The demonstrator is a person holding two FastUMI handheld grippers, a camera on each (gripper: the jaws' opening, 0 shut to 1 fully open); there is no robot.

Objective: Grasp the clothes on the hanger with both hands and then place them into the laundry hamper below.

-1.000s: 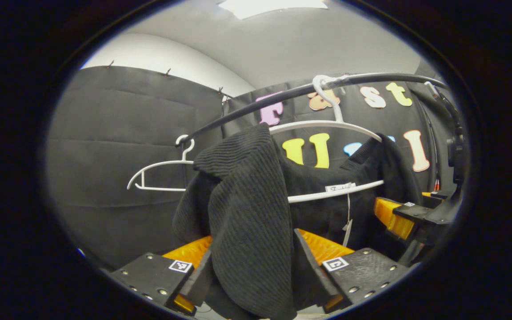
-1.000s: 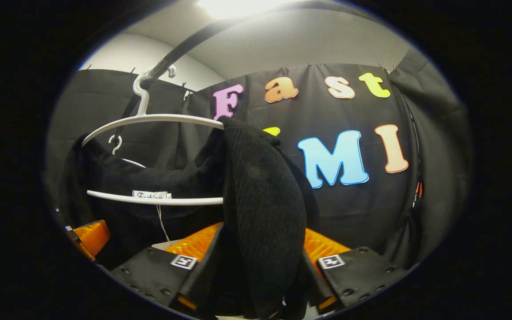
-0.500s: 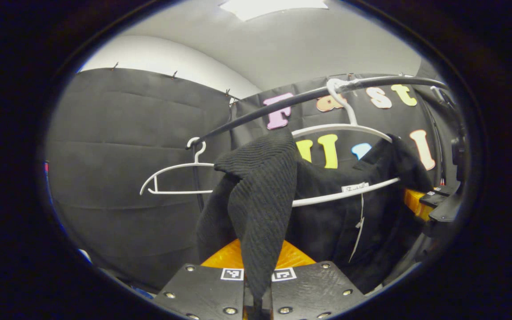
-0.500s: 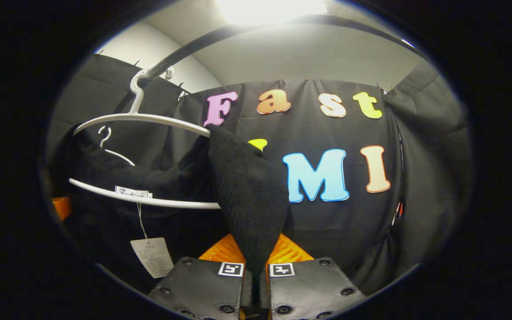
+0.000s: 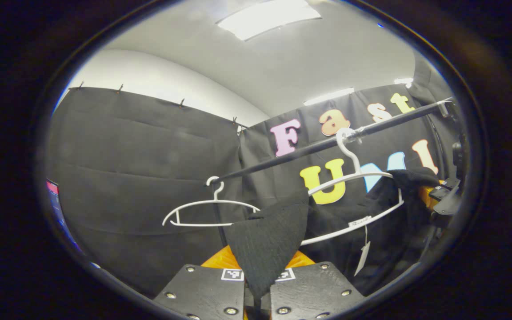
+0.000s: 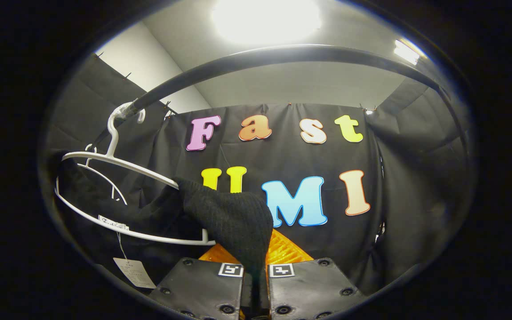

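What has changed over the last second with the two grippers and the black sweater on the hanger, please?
Both grippers closed: the left gripper and right gripper, open around the black sweater a second ago, now pinch its shoulders. They have drawn the shoulders down, off the ends of the white hanger, which has tilted. Unchanged: the hanger is on the black rail, as is the empty hanger; the sweater's middle remains draped over the hanger's lower bar.

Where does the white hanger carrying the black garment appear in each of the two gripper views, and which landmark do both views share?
Left gripper view: the white hanger sits right of centre, tilted, the black garment draped over it.
Right gripper view: it sits at the left, the garment trailing towards the centre.
Shared landmark: the dark rail it hooks onto.
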